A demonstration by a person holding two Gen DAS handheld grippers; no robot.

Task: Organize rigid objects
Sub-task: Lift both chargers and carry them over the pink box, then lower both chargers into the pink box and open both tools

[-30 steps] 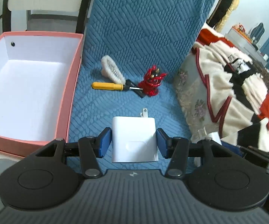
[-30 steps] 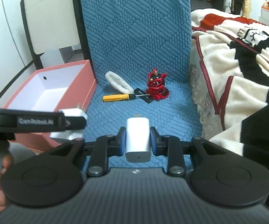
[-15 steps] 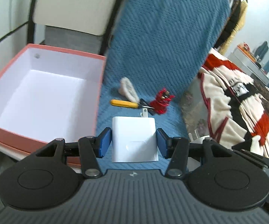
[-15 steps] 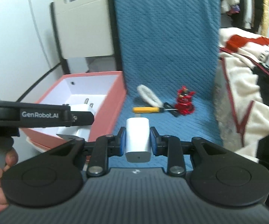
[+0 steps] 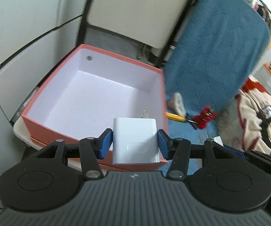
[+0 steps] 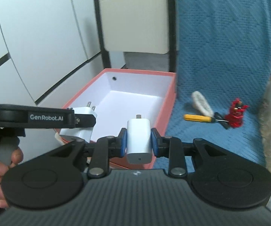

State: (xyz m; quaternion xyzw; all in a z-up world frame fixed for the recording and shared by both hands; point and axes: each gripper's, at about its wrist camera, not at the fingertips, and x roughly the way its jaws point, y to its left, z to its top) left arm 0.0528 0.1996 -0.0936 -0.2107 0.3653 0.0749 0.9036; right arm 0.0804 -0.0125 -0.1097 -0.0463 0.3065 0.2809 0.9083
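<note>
Black hand-held gripper (image 6: 138, 143) — blue pads (image 6: 123, 141), silver screws, "GenRobot.AI" lettering.

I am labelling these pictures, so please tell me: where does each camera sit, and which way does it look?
Left wrist: on the left tongs, looking down into the pink box; shows its pads gripping a wide white charger.
Right wrist: on the right tongs, facing the box and blue chair; shows a narrow white charger, plus a hand.
Shared: box, screwdriver, red figurine.

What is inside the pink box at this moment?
The pink box shows only bare white floor and walls. Both white chargers hang over it, clamped in grippers. The floor strip behind its near wall is hidden.
</note>
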